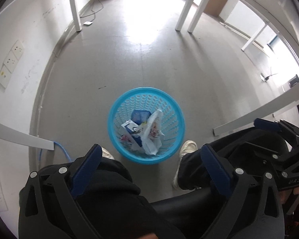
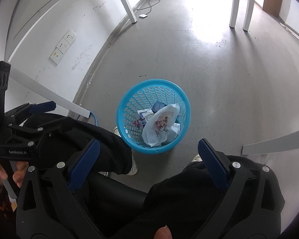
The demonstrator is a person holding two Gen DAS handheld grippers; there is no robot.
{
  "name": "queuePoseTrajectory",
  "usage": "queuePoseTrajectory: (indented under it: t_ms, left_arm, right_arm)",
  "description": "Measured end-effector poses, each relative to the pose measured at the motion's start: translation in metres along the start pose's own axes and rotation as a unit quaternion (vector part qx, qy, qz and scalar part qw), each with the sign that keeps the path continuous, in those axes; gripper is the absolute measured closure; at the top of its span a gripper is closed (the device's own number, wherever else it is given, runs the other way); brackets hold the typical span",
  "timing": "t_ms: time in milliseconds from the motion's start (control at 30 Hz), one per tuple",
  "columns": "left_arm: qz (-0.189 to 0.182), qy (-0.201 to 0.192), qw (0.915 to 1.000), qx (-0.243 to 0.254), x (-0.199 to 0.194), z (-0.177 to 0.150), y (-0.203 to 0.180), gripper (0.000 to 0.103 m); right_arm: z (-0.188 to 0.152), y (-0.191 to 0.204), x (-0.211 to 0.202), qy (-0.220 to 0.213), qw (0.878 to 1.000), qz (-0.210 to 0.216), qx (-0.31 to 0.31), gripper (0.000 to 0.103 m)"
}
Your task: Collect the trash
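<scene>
A blue plastic mesh trash basket [image 1: 113,115] stands on the grey floor; it also shows in the right wrist view [image 2: 125,107]. Inside lie a white printed plastic bag [image 1: 152,137] [image 2: 159,127], a blue packet [image 1: 139,115] and a white and blue carton [image 1: 129,128]. My left gripper [image 1: 151,151] is open and empty, held above the person's knees, short of the basket. My right gripper [image 2: 148,145] is open and empty, just short of the basket's near rim. Each gripper shows at the edge of the other's view.
The seated person's dark-trousered legs and white shoes [image 1: 187,147] flank the basket. White table legs [image 1: 75,6] [image 1: 186,8] stand on the floor. A white wall with sockets [image 1: 10,59] is at left. A blue cable [image 1: 63,151] runs by the baseboard.
</scene>
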State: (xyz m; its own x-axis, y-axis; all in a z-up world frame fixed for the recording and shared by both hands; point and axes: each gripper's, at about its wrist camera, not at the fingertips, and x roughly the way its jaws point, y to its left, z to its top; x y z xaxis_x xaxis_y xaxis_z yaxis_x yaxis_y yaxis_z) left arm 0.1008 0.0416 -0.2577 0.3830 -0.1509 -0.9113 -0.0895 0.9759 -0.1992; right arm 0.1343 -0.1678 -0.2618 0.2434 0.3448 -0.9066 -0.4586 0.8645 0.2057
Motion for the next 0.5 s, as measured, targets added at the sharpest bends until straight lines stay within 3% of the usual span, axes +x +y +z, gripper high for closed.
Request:
queuePoseTrajectory:
  t_ms: [300, 500]
  left_arm:
    - [0.035, -0.006, 0.9989, 0.032, -0.003, -0.003, -0.013, 0.006]
    - [0.044, 0.003, 0.9987, 0.025, -0.004, -0.002, -0.010, 0.006]
  right_arm:
    - [-0.001, -0.002, -0.001, -0.001, 1.000, 0.005, 0.005, 0.009]
    - [-0.001, -0.002, 0.002, 0.003, 1.000, 0.006, 0.005, 0.009]
